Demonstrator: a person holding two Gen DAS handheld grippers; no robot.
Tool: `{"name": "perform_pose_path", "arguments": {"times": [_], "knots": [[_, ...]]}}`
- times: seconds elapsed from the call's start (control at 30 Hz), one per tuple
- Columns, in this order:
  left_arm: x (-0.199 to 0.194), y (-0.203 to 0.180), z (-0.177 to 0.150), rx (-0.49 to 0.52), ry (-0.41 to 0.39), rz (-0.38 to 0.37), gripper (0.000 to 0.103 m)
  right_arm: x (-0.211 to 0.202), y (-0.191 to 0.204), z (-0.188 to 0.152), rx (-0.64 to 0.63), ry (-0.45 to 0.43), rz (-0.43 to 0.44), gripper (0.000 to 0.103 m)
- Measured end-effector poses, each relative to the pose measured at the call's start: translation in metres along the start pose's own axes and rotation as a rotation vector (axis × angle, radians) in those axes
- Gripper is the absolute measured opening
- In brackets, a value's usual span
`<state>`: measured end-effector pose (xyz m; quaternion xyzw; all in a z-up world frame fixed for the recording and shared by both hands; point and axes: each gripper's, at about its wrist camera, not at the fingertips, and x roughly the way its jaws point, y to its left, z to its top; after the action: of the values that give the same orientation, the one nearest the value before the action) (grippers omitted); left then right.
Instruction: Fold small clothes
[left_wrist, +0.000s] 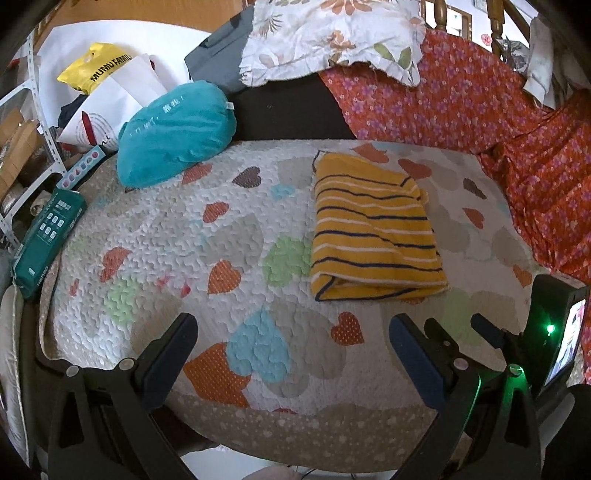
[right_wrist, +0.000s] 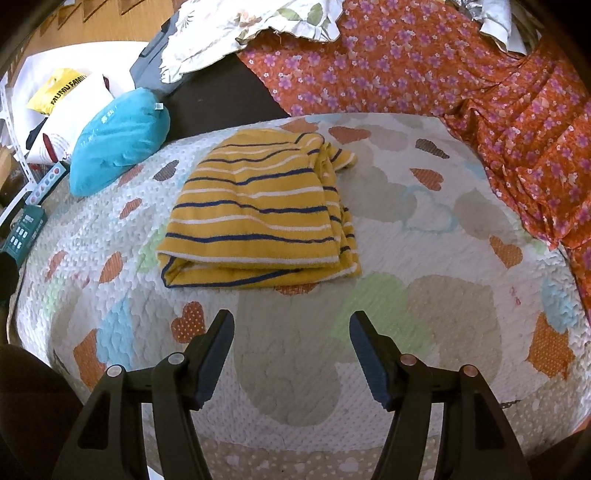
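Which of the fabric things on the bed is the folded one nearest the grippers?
The yellow striped garment, folded flat on the heart-patterned quilt just ahead of both open grippers. The teal pillow and the orange floral cloth lie farther back, unfolded.

I see a padded surface covered by a white quilted cover (left_wrist: 236, 236) (right_wrist: 424, 332) printed with hearts in orange, blue, green, grey and brown, with a beige spotted border along its near edge. Lying flat on it, towards the far side, is a folded yellow garment with navy and white stripes (left_wrist: 373, 229) (right_wrist: 266, 218), its rounded fold facing me. At the far left corner a teal plush cushion (left_wrist: 173, 133) (right_wrist: 118, 140) rests on the cover. A dark green rectangular pack (left_wrist: 48, 240) (right_wrist: 22, 229) sits at the left edge. An orange cloth with purple flowers (left_wrist: 498, 122) (right_wrist: 480, 88) overlaps the far right side
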<state>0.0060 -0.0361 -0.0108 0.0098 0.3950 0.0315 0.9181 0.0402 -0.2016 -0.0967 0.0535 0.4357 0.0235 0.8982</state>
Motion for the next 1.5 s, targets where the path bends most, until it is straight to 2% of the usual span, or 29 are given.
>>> {"name": "perform_pose_path", "arguments": {"times": [0.73, 1.5], "knots": [[0.021, 0.003, -0.013, -0.027, 0.087, -0.011, 0.103, 0.007, 0.001, -0.003, -0.002, 0.023, -0.009, 0.073], [0.035, 0.008, -0.019, -0.044, 0.139, -0.024, 0.103, 0.014, -0.004, -0.005, -0.016, 0.038, -0.01, 0.075]]}}
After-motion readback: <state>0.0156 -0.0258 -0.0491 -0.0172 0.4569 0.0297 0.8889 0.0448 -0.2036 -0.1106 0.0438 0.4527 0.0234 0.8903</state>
